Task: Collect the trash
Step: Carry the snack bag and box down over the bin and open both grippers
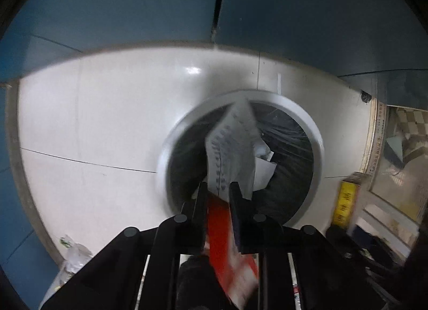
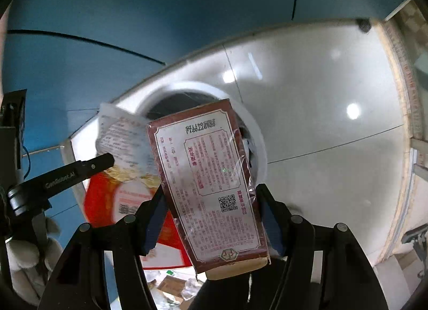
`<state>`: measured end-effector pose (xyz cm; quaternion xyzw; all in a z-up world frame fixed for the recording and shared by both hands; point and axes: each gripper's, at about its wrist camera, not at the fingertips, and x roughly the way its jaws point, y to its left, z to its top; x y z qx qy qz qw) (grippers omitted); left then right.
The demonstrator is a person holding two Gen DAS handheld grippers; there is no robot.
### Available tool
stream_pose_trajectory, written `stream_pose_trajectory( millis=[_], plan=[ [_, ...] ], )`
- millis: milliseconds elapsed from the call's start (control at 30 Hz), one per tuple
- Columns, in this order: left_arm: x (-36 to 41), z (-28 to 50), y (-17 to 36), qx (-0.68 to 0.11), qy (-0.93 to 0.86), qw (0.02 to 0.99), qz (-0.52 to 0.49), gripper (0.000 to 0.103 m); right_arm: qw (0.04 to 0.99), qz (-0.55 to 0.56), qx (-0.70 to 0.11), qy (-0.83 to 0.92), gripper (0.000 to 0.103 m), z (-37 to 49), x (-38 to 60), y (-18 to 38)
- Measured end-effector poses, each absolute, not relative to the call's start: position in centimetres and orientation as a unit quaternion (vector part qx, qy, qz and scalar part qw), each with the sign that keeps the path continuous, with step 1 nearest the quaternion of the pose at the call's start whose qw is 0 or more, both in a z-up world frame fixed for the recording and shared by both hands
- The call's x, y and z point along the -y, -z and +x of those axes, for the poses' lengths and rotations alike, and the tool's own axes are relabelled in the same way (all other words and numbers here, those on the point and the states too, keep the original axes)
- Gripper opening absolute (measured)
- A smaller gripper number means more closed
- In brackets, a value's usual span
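A round bin [image 1: 318, 149] with a pale rim and a black liner stands on the white floor, with white paper [image 1: 263, 173] inside it. My left gripper [image 1: 218, 189] points down over the bin's near rim, its narrow jaws shut on a red and white printed wrapper [image 1: 232, 146] that hangs blurred over the opening. In the right wrist view my right gripper [image 2: 211, 200] grips the sides of a brown carton [image 2: 208, 165] with a white printed label, above the bin [image 2: 256, 133]. The wrapper [image 2: 120, 133] and one of the left fingers [image 2: 104, 161] show to its left.
Blue wall panels [image 1: 133, 10] rise behind the bin. Crumpled clear plastic [image 1: 72, 256] lies by the left wall. A yellow sign [image 1: 345, 203] and dark clutter stand at the right. A gloved hand [image 2: 26, 256] holds the left gripper. Cardboard scraps [image 2: 171, 286] lie on the floor below.
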<state>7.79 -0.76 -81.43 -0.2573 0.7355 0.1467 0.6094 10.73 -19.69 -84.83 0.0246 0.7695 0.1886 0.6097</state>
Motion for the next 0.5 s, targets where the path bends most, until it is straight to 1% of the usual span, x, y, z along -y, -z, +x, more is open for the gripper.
stream_pose_trajectory(
  millis=[33, 67, 100, 133, 167, 200, 233, 267, 300, 333, 367, 400, 500],
  plan=[
    [0.7, 7.5, 81.8, -0.735, -0.149, 0.61, -0.257, 0.016, 0.606, 0.027, -0.772, -0.19, 0.066, 10.6, 19.6, 85.9],
    [0.8, 7.1, 82.2, -0.733, -0.151, 0.612, -0.255, 0.019, 0.601, 0.029, -0.776, -0.192, 0.066, 10.5, 19.4, 87.2],
    [0.8, 6.9, 82.3, -0.733, -0.154, 0.613, -0.251, 0.034, 0.598, 0.03, -0.778, -0.191, 0.066, 10.2, 19.1, 88.0],
    [0.1, 6.8, 82.2, -0.731, -0.159, 0.615, -0.248, 0.056, 0.594, 0.031, -0.781, -0.192, 0.067, 10.2, 18.9, 88.7],
    [-0.4, 6.8, 82.0, -0.727, -0.164, 0.62, -0.246, 0.066, 0.589, 0.034, -0.784, -0.194, 0.067, 10.2, 18.9, 89.4],
    [-0.5, 6.6, 81.7, -0.722, -0.17, 0.625, -0.243, 0.079, 0.584, 0.036, -0.787, -0.194, 0.067, 10.2, 18.8, 90.0],
    [-0.5, 6.3, 81.2, -0.718, -0.176, 0.628, -0.241, 0.087, 0.578, 0.039, -0.791, -0.195, 0.068, 10.1, 18.6, 90.7],
    [-0.6, 6.0, 80.8, -0.715, -0.18, 0.631, -0.239, 0.09, 0.574, 0.038, -0.795, -0.196, 0.07, 10.0, 18.4, 91.1],
    [-0.8, 5.8, 80.5, -0.713, -0.186, 0.634, -0.234, 0.098, 0.572, 0.037, -0.796, -0.195, 0.082, 10.3, 18.2, 91.3],
    [-1.0, 5.5, 80.0, -0.71, -0.193, 0.638, -0.226, 0.103, 0.574, 0.033, -0.795, -0.194, 0.088, 10.2, 18.1, 91.3],
    [-1.2, 5.3, 79.2, -0.707, -0.199, 0.643, -0.219, 0.103, 0.579, 0.03, -0.791, -0.195, 0.097, 10.2, 17.9, 91.0],
    [-1.1, 4.9, 78.2, -0.702, -0.208, 0.647, -0.211, 0.103, 0.583, 0.027, -0.788, -0.196, 0.101, 10.3, 17.8, 90.5],
    [-1.3, 3.8, 76.0, -0.685, -0.227, 0.663, -0.197, 0.103, 0.594, 0.018, -0.779, -0.2, 0.102, 10.6, 18.2, 89.0]
  ],
)
